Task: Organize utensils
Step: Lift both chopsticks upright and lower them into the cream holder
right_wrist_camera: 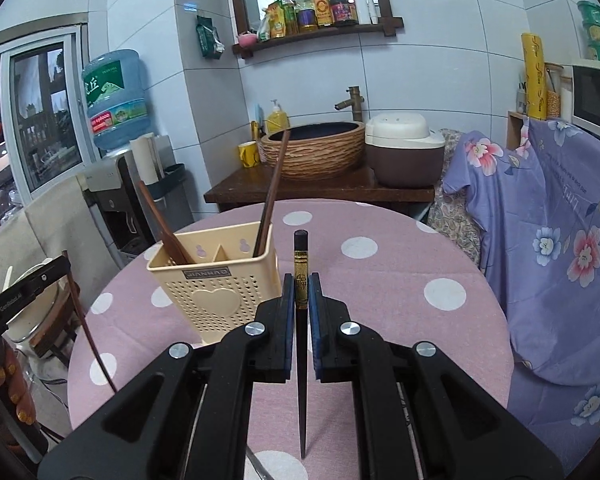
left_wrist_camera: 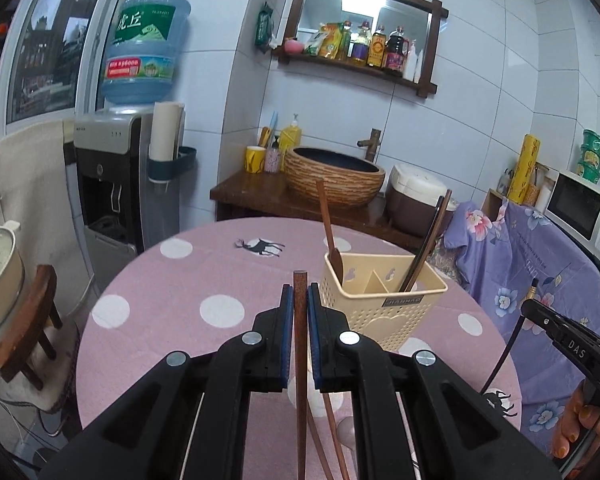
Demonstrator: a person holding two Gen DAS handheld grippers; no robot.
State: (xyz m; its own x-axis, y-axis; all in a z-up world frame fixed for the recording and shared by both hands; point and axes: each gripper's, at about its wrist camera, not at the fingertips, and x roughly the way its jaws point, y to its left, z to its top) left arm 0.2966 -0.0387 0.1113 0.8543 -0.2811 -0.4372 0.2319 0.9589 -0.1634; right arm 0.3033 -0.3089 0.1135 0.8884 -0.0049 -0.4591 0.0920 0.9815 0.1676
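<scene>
Both wrist views near, angled down, sharing utensil caddy (left_wrist_camera: 380,296) (right_wrist_camera: 216,280)

Left gripper (left_wrist_camera: 299,292) clamped on a brown wooden chopstick (left_wrist_camera: 300,344), above the pink dotted tablecloth (left_wrist_camera: 180,280).

Chopstick runs between the blue pads (left_wrist_camera: 287,320), square top end poking past the fingertips, lower end dropping out of frame. Two more brown chopsticks (left_wrist_camera: 330,432) below on the cloth. Cream slotted utensil holder (left_wrist_camera: 384,300) just right of the fingertips, holding a wooden spoon (left_wrist_camera: 328,232) at left and dark sticks (left_wrist_camera: 428,240) at right. Right gripper (left_wrist_camera: 534,294) at far right edge, gripping a dark chopstick (left_wrist_camera: 504,356).
</scene>
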